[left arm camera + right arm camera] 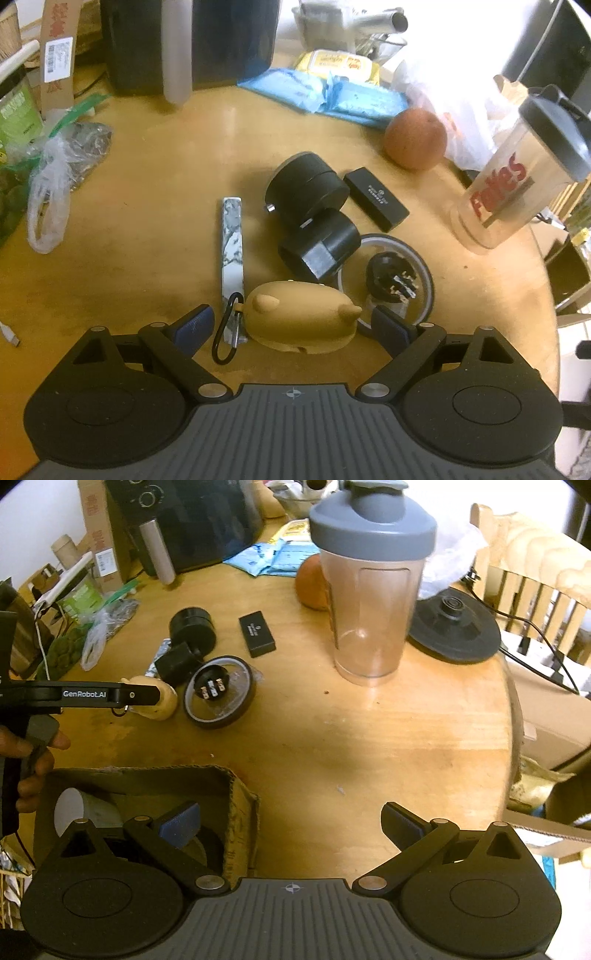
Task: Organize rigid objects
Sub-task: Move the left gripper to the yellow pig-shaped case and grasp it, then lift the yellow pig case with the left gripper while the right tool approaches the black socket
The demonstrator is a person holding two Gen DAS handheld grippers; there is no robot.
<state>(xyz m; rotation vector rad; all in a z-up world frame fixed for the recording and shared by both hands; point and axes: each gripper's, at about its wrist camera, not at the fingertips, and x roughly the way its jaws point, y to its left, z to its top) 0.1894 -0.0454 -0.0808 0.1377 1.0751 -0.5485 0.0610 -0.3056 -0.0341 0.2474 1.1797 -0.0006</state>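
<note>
My left gripper (pixel 291 328) is open and straddles a tan bear-shaped case (pixel 301 317) on the wooden table; neither pad touches it. A marble-patterned strap (pixel 232 251) with a black carabiner lies just left of the case. Beyond are two black adapters (pixel 306 188) (pixel 319 243), a small black box (pixel 376 197) and a tape ring (pixel 424 273) with a black plug (pixel 389 277) inside it. My right gripper (pixel 291 827) is open and empty, its left finger over an open cardboard box (pixel 236 805). The left gripper (pixel 140 694) shows there above the tan case (pixel 162 705).
A shaker bottle (pixel 369 602) with a grey lid stands mid-table, an orange (pixel 415 138) behind it. A black kettle base (pixel 452 627) with its cord sits at the right edge. Blue packets (pixel 314 92), bags and a dark appliance (pixel 221 40) crowd the back. A white cylinder (pixel 70 808) lies in the box.
</note>
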